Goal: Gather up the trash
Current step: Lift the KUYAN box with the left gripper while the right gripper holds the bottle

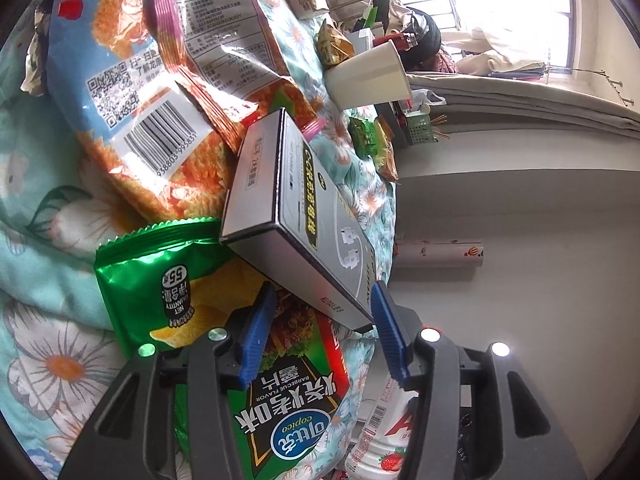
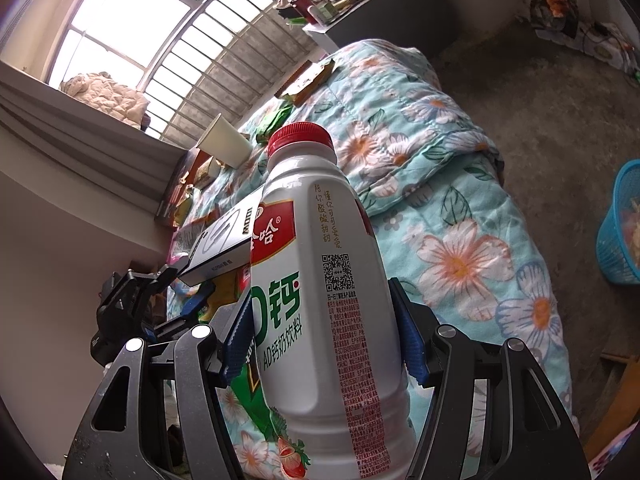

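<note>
On a flowered bed littered with snack wrappers, the right tool (image 2: 322, 324) pinches a white milk bottle (image 2: 320, 280) upright, likely for binning, while beside the bottle the left tool (image 1: 320, 320) stands spread around a grey box (image 1: 298, 216) corner.

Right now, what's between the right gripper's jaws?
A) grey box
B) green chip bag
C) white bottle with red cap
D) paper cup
C: the right gripper has its blue pads pressed against both sides of the white bottle with red cap.
</note>
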Action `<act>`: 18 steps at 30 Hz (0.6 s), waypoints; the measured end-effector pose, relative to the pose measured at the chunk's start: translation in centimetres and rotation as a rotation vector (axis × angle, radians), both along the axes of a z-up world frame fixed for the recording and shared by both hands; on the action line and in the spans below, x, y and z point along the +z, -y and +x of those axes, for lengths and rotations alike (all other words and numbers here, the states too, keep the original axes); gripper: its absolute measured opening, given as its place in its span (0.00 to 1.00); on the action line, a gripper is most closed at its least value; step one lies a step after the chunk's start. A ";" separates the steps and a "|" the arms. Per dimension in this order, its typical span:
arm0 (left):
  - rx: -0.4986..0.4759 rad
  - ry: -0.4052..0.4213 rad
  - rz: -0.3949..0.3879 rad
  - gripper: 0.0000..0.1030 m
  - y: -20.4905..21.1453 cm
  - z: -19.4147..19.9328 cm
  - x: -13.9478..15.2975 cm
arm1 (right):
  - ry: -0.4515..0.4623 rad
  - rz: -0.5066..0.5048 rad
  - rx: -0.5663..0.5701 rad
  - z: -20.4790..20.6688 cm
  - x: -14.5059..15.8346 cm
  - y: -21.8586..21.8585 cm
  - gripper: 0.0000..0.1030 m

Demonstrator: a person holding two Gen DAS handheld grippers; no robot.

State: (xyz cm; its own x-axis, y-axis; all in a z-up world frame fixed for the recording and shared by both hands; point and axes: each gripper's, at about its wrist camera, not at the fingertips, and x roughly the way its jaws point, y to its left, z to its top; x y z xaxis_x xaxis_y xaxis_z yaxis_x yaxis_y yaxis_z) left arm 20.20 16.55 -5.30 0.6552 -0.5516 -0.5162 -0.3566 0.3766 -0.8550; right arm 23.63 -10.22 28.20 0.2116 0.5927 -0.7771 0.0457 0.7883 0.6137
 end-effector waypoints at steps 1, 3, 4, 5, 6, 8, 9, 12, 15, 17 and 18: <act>0.002 0.000 0.000 0.46 -0.1 0.1 0.0 | 0.000 0.001 0.002 0.1 0.0 -0.1 0.57; 0.004 0.001 0.000 0.47 -0.2 0.2 0.1 | 0.002 0.005 0.007 0.3 0.0 -0.4 0.57; 0.004 0.001 0.000 0.47 -0.2 0.1 0.1 | 0.003 0.006 0.009 0.4 0.0 -0.5 0.57; 0.005 0.001 -0.002 0.47 -0.2 0.1 0.2 | 0.005 0.008 0.012 0.5 0.1 -0.7 0.57; 0.006 0.002 -0.002 0.47 -0.3 0.1 0.2 | 0.005 0.010 0.014 0.5 0.1 -0.8 0.57; 0.009 0.004 -0.002 0.48 -0.4 0.0 0.4 | 0.006 0.014 0.019 0.6 0.1 -1.2 0.57; 0.009 0.006 -0.002 0.48 -0.4 0.0 0.5 | 0.006 0.015 0.022 0.7 0.1 -1.3 0.57; 0.014 0.008 -0.003 0.49 -0.5 -0.1 0.7 | 0.004 0.017 0.029 0.7 0.0 -1.6 0.57; 0.019 0.013 -0.003 0.49 -0.6 -0.1 0.9 | 0.003 0.018 0.035 0.7 0.0 -1.9 0.57; 0.020 0.016 -0.001 0.49 -0.6 -0.1 1.1 | 0.003 0.020 0.038 0.7 0.0 -2.0 0.57; 0.021 0.017 -0.001 0.49 -0.6 -0.1 1.1 | 0.002 0.021 0.038 0.7 -0.1 -2.1 0.57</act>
State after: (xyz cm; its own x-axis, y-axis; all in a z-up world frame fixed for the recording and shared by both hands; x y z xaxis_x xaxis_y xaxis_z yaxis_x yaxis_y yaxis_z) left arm 20.12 17.19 -4.18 0.6753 -0.5380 -0.5045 -0.3498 0.3686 -0.8613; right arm 24.34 -8.12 28.13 0.1899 0.6164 -0.7642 0.0144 0.7765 0.6299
